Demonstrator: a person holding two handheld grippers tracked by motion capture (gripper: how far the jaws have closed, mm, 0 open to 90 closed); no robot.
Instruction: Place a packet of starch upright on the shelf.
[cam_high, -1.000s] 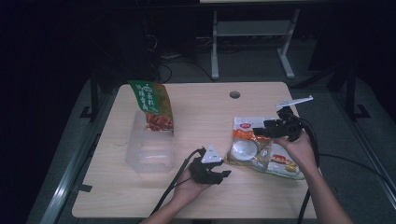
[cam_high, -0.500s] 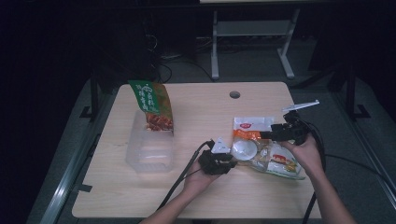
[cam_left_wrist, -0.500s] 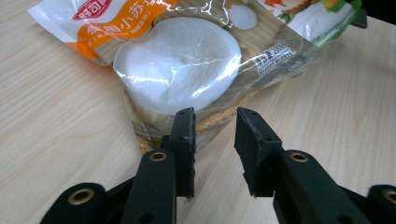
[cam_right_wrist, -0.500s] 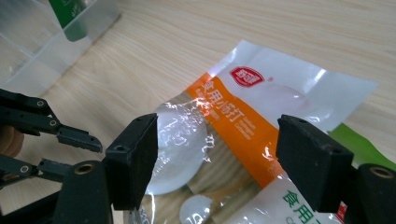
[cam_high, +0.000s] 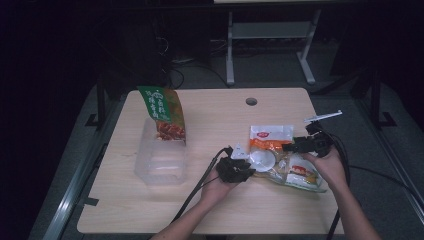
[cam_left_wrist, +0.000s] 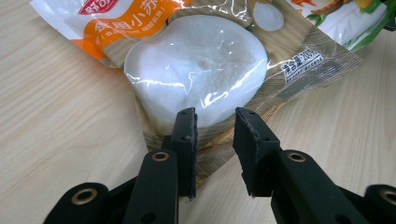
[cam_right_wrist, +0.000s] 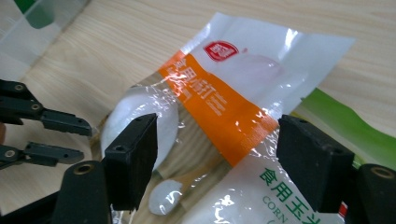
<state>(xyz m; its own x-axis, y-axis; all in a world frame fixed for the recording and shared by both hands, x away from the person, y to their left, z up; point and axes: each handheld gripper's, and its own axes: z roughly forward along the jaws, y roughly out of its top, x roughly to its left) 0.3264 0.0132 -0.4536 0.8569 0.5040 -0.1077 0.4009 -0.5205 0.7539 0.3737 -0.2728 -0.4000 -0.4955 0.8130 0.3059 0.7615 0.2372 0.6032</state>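
The orange-and-white pouch (cam_high: 269, 147) lies flat on the desk (cam_high: 210, 120), toward the right side, partly overlapping a second bag with green print (cam_high: 302, 175) at about 4 o'clock from it. Its long axis runs roughly from 12 to 6 o'clock in the high view, with the white top edge far from the person and the clear, bulging end with white powder near.

The left tongs (cam_high: 243, 167) sit at about 8 o'clock from the pouch, at its near corner. In the left gripper view the left tongs (cam_left_wrist: 215, 140) have just been closing; the jaws stand narrowly apart with the pouch's crimped bottom edge (cam_left_wrist: 219, 140) lying at or between the tips, though whether the pads already press on the film cannot be told.

The right tongs (cam_high: 295, 147) come in from about 3 o'clock. In the right gripper view the right tongs (cam_right_wrist: 217, 158) gape wide, straddling the orange band of the pouch (cam_right_wrist: 219, 107) across its width, holding nothing.

The left hand looks nearer a grip, so the next move likely turns on pinching that near edge. A clear tub (cam_high: 162, 160) with an upright green bag (cam_high: 162, 112) stands well apart at 9 o'clock.
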